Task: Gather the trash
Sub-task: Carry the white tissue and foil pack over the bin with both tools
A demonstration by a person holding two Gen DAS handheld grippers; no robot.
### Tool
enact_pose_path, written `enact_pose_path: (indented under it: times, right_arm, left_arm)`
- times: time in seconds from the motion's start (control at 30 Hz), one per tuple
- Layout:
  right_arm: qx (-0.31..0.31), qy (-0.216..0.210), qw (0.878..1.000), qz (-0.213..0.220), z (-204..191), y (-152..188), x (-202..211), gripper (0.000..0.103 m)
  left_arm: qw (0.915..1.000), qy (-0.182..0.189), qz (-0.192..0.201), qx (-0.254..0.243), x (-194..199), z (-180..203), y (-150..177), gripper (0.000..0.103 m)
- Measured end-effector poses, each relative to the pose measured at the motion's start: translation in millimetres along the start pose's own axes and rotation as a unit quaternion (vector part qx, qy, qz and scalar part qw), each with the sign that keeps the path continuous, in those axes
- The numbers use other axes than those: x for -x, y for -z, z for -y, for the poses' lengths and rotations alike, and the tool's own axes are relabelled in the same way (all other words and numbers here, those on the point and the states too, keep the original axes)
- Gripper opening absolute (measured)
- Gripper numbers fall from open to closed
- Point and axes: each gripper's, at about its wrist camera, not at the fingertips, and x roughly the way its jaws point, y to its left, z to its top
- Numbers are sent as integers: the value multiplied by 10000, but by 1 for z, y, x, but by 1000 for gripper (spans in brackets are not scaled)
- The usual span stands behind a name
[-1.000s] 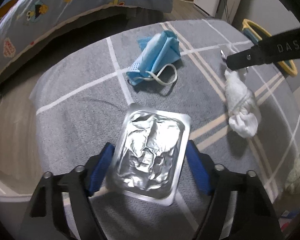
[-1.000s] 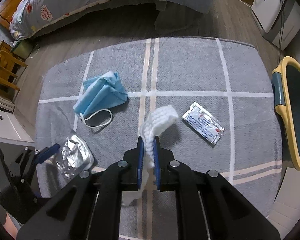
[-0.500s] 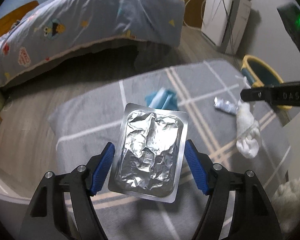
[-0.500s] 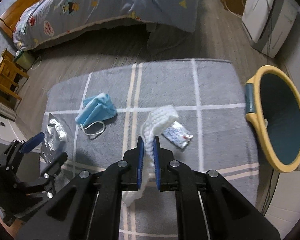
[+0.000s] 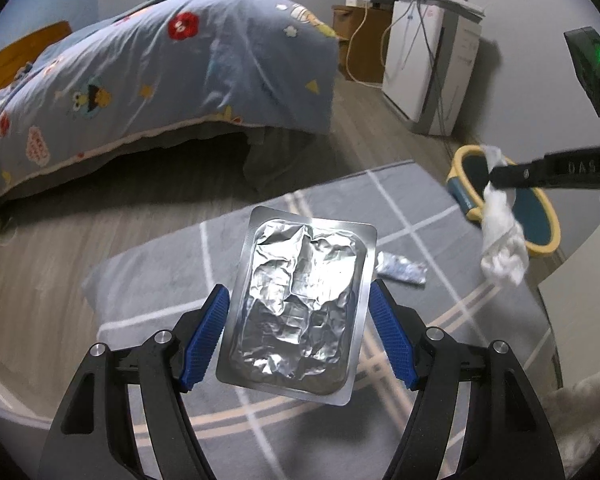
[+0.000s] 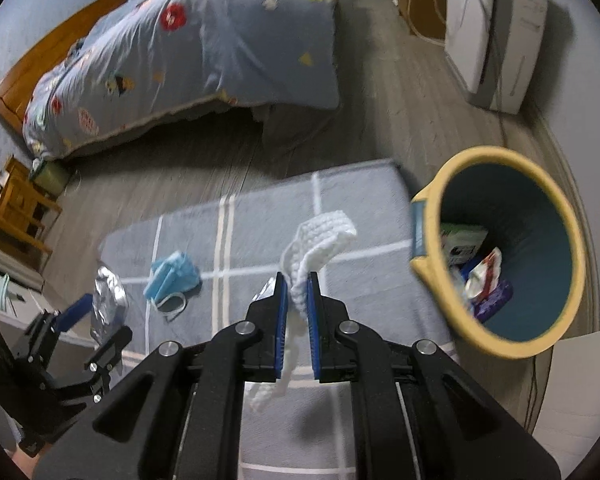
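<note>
Bedroom floor of grey wood planks, with a grey rug point(image 6: 356, 216) crossed by pale lines filling the lower middle of both views. Bed with a blue patterned duvet point(image 5: 148, 80) across the upper left; white appliance point(image 5: 428, 76) with cables at upper right.

Left gripper point(image 5: 300, 324): blue pads spread wide, clamped on the two long edges of a crumpled silver foil tray point(image 5: 300, 308), which stands clear of the rug at centre frame. In the right wrist view the same tray shows at lower left, edge-on.

Right gripper point(image 6: 297, 308): jaws nearly together, pinching a white knitted sock point(image 6: 324, 236). One end curls above the pads, the other dangles below. In the left wrist view it hangs at the right edge, in front of the bin.

Yellow-rimmed bin point(image 6: 496, 160) with teal inside, right of the rug; wrappers lie at its bottom, somewhat blurred, contents not identified with certainty.

On the rug: blue face mask point(image 6: 172, 276) at centre left; small silver sachet point(image 5: 404, 270) just right of the tray in the left wrist view.
</note>
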Motion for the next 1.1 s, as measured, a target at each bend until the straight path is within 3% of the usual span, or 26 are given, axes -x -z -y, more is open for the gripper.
enact_pose_path:
  times: [0.57,1.1]
  right_arm:
    - [-445,366,9969,528,101,-30,42,9]
    - [-69,932,9930,723,177,-43,82,9]
  left_arm:
    - [9991,255,28,-341,-19,61,-25,72]
    - [9962,483,-73,-719,-40,119,-39,72]
